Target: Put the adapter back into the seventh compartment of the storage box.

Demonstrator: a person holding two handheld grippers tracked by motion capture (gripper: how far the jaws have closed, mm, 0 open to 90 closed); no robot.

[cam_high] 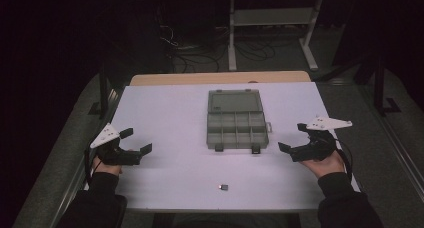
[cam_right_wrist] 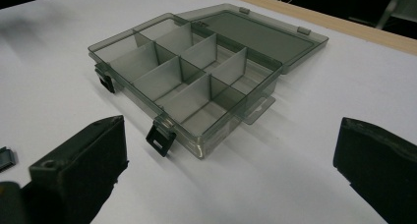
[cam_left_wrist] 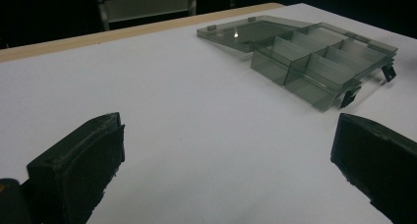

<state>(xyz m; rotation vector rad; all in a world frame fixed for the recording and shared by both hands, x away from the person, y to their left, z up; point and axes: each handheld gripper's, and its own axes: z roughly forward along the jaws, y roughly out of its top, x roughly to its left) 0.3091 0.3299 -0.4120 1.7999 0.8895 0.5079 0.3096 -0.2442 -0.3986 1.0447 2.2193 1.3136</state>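
While resting on the counter (cam_high: 170, 113), left gripper (cam_high: 134, 141) and right gripper (cam_high: 292, 138) jaws wide apart, holding nothing, box (cam_high: 236, 120) between.

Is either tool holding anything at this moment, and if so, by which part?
Nothing is held. The left tool and the right tool both have open, empty jaws. The open organizer box and the small dark piece lie untouched on the table.

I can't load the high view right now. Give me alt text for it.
An open, grey see-through compartment box sits mid-table, lid laid flat on the far side, its compartments looking empty. The left gripper and right gripper, both open, are held to either side of it, and a small dark object lies near the white table's front edge.
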